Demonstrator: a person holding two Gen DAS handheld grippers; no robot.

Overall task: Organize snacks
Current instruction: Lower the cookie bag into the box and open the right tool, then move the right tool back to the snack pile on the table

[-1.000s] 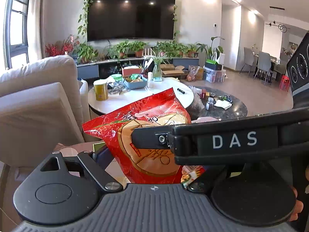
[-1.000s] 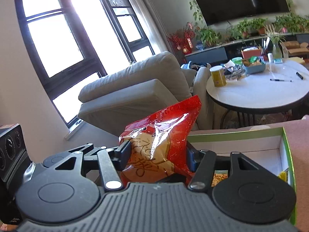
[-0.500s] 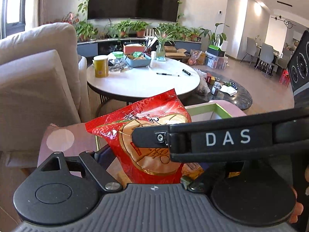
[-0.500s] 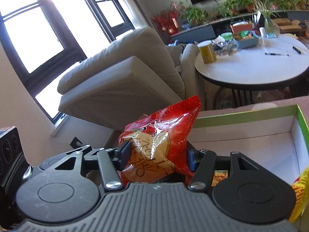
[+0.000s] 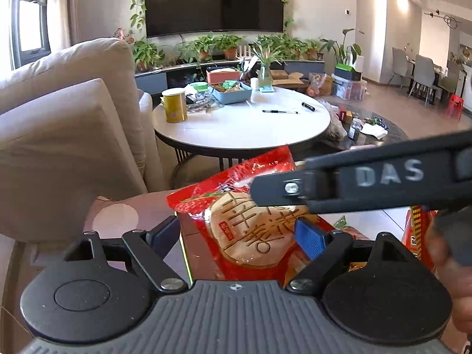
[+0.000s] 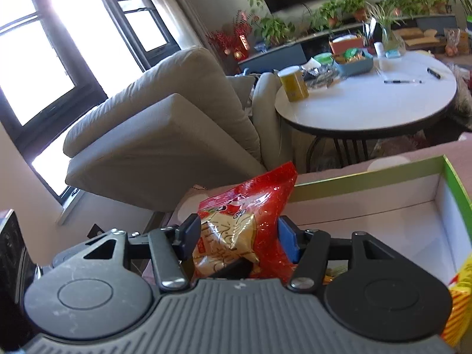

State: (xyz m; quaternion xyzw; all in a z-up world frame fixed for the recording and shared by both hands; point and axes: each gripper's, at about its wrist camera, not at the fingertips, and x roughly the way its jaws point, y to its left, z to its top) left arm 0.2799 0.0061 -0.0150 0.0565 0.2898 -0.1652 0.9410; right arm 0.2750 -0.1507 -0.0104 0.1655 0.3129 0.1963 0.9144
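Note:
A red snack bag (image 6: 250, 221) with a round gold print stands upright in my right gripper (image 6: 239, 236), whose pads are shut on its sides. It hangs over the left end of a green-rimmed white box (image 6: 354, 180) on a pink cloth. In the left wrist view the same bag (image 5: 236, 227) fills the gap of my left gripper (image 5: 239, 236). That gripper's jaws stand wide and open, and its blue pad (image 5: 308, 240) lies in front of the bag. The right gripper's finger (image 5: 368, 183) crosses that view from the right. Other snack packs (image 5: 419, 236) lie in the box.
A beige sofa (image 5: 73, 124) stands close on the left. Behind the box is a round white table (image 5: 242, 129) with a yellow tin (image 5: 175, 104), a blue tray and pens. A hand (image 5: 451, 268) shows at the right edge. A yellow-red pack (image 6: 460, 295) lies in the box's right end.
Both grippers have sunk toward the box, so more of its inside shows. In the left wrist view the right gripper and the bag have shifted right, uncovering the left gripper's blue pad.

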